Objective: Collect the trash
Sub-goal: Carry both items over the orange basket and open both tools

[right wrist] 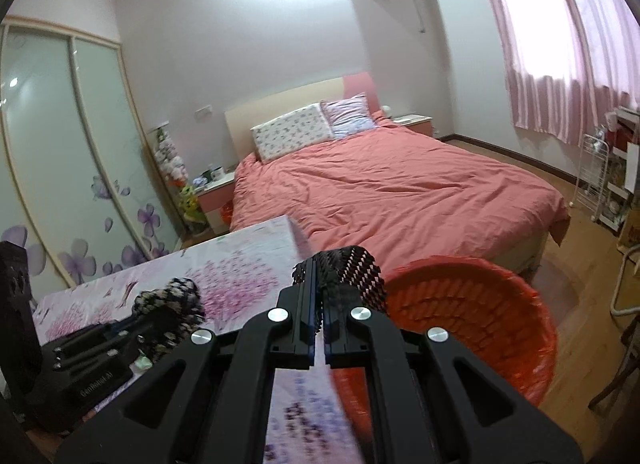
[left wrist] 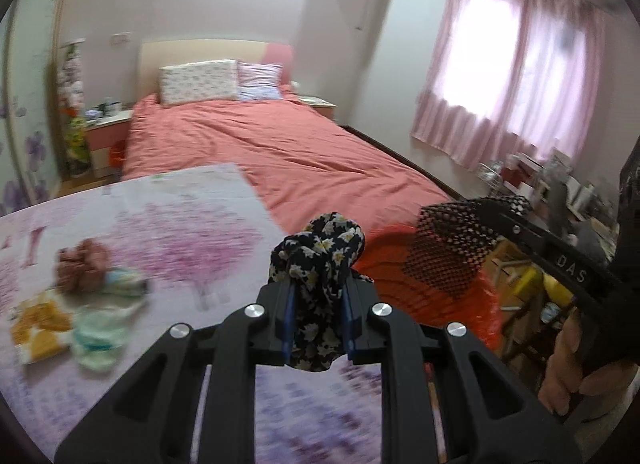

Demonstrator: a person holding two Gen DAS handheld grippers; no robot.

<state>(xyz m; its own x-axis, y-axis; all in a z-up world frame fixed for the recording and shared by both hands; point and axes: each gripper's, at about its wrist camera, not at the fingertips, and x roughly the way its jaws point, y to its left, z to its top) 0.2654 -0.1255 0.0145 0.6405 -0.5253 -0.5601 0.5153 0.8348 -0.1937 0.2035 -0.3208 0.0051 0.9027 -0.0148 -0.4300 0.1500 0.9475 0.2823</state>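
Both claws gripped cloth, left claw (left wrist: 318,316) on floral rag (left wrist: 318,260), right claw (right wrist: 318,316) on black mesh scrap (right wrist: 352,272); best released squarely over red basket (right wrist: 500,304), 1 at a time.

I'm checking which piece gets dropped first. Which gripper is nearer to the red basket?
Right. The right gripper, shut on the black mesh scrap, is at the red basket rim. The left gripper, holding the floral cloth, is over the table, short of it.

"DAS" on right tool (left wrist: 436,242), "GenRobot.AI" on left tool (right wrist: 176,300)
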